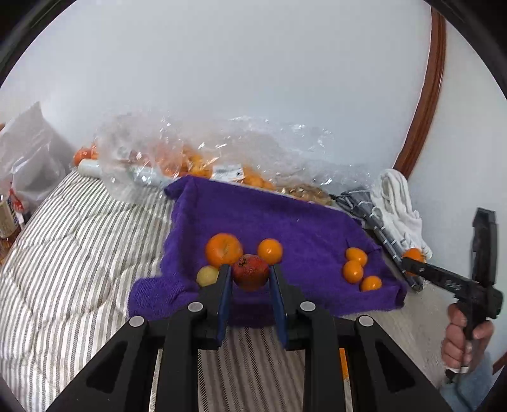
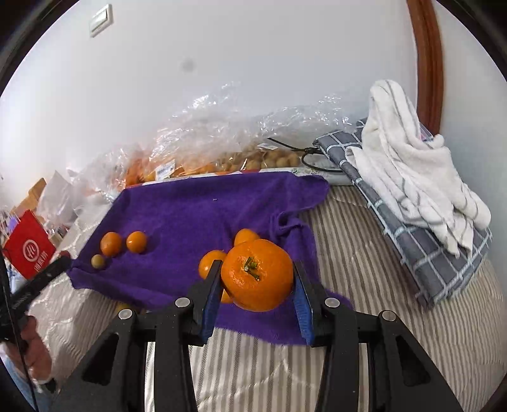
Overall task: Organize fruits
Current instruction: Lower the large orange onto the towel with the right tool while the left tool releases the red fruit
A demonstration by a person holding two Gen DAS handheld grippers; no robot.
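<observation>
Two grippers (image 1: 250, 275) (image 2: 257, 279) each grip one fruit: pomegranate (image 1: 250, 272), orange (image 2: 257, 274).

Lying on one purple terry towel (image 1: 285, 222): five loose round orange citrus fruits (image 1: 223, 249), one dark red round fruit (image 1: 250, 272), one small pale yellow round fruit (image 1: 207, 275). One more orange citrus fruit (image 2: 257, 279) sitting between claws.

- Plain white wall (image 2: 253, 63), evenly lit, soft daylight.
- Wall switch plate (image 2: 100, 19) high at left.
- Curved brown wooden frame (image 2: 426, 57) at right.
- Bed with grey-and-white striped cover (image 1: 79, 237).
</observation>
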